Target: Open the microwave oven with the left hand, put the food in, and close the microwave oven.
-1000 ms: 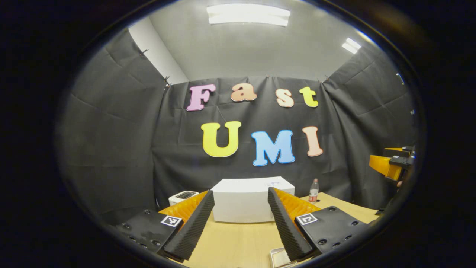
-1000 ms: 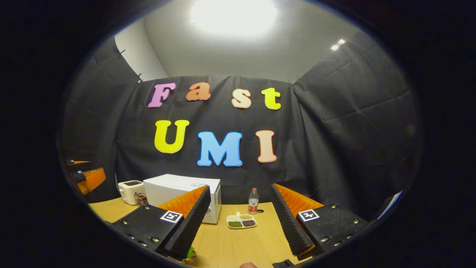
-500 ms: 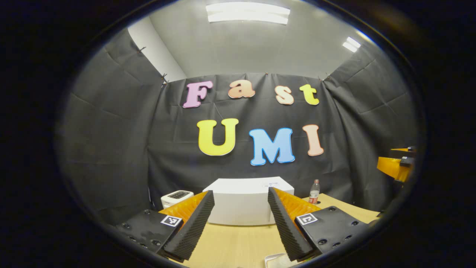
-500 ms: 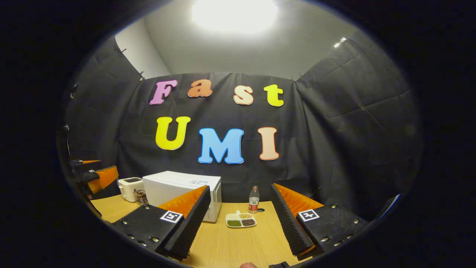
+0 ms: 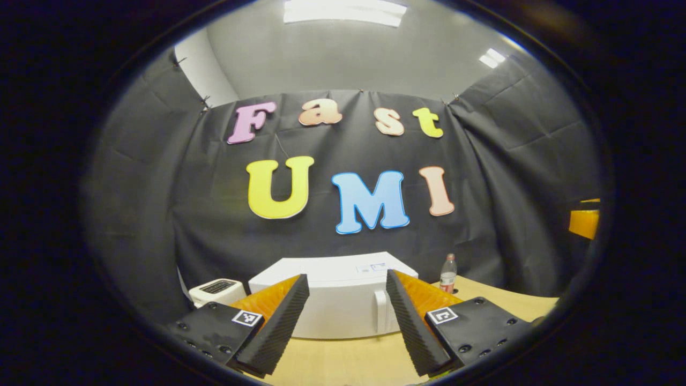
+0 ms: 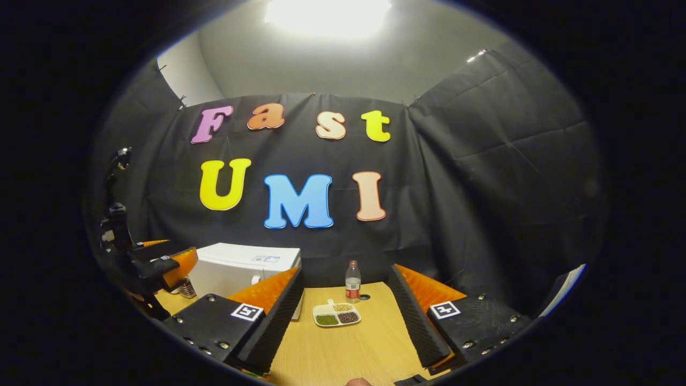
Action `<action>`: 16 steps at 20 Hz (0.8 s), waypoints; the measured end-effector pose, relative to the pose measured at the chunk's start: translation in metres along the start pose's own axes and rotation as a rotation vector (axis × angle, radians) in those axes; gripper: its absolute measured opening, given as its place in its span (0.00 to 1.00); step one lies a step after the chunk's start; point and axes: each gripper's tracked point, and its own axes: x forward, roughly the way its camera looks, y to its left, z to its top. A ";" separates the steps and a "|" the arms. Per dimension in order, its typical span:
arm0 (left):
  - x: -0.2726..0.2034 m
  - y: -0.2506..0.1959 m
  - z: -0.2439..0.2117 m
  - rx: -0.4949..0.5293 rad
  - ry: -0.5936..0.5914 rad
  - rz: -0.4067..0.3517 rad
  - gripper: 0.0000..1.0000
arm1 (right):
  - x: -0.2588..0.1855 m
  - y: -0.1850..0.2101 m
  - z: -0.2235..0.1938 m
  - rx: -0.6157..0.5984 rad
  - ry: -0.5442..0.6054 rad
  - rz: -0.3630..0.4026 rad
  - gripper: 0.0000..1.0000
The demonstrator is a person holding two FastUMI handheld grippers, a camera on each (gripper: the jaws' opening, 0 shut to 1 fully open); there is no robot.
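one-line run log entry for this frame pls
phase: approach | left hand-held gripper: open, facing microwave | door: closed | right hand-held gripper: open, above table | divided dish: on table

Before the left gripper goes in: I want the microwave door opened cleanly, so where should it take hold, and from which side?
Grip the vertical handle on the right part of the microwave front. It is a slim upright bar, so the open left gripper should probably come straight from the front, one finger either side. The door looks shut.
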 end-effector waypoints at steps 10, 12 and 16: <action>0.125 -0.044 -0.109 0.010 0.158 -0.119 0.96 | 0.013 -0.017 -0.020 -0.052 0.064 -0.158 0.97; 0.143 -0.053 -0.133 0.014 0.197 -0.134 0.96 | 0.012 -0.022 -0.024 -0.061 0.077 -0.183 0.98; 0.166 -0.068 -0.168 0.034 0.258 -0.163 0.96 | 0.010 -0.028 -0.030 -0.074 0.100 -0.216 0.97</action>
